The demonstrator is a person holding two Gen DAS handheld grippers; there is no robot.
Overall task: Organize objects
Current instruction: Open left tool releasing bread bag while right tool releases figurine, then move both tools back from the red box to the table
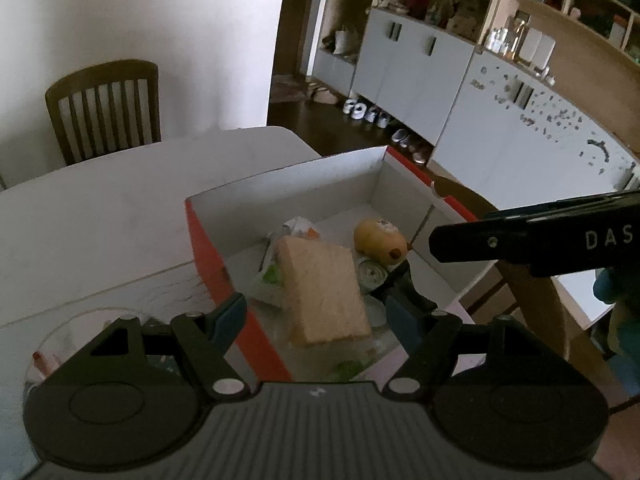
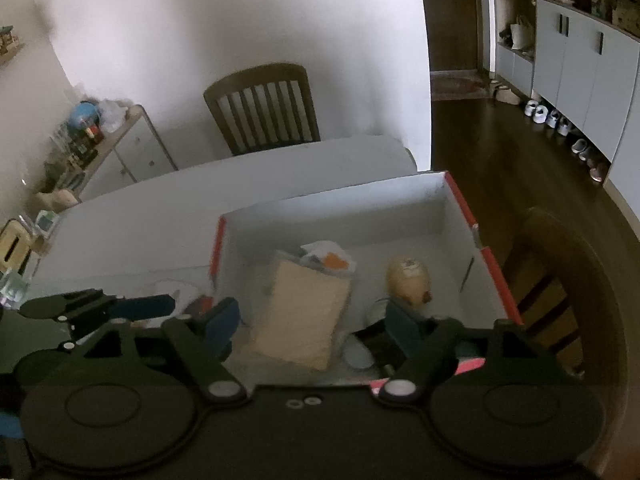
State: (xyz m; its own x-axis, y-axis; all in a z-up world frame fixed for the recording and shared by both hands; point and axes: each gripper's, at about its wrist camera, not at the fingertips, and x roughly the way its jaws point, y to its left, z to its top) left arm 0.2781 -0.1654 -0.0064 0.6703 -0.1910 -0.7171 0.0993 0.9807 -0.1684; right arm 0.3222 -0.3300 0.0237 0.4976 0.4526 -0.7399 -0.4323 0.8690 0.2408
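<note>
- Box point(image 1: 404, 184): open cardboard box, white inside, red-orange outside, rectangular; sits at the right edge of the white tabletop point(image 1: 100, 216), long axis running from the near edge toward the far edge.
- Inside, left of centre: tan, rough-textured rectangular slab, sponge-like point(image 1: 324, 292), leaning tilted on crumpled wrappers; its long axis follows the box's length.
- Right of it: smooth yellow-brown rounded fruit point(image 1: 380, 240), lying on its side, dark end pointing toward the near right wall. Just below it a small round tin-like item point(image 1: 372, 274), detail blurred.
- Crumpled white wrapper with orange patch point(image 2: 328, 258) beyond the slab's far end.
- Left gripper point(image 1: 316, 316): jaws wide apart, nothing held; blue pads hang above the box's near end, clear of the contents.
- Right gripper point(image 2: 312, 326): jaws wide apart, empty, above the same near end.
- Clear round dish point(image 1: 52, 344) on the tabletop left of the box, partly hidden.
- Slatted wooden chair point(image 2: 262, 108) at the far edge.
</note>
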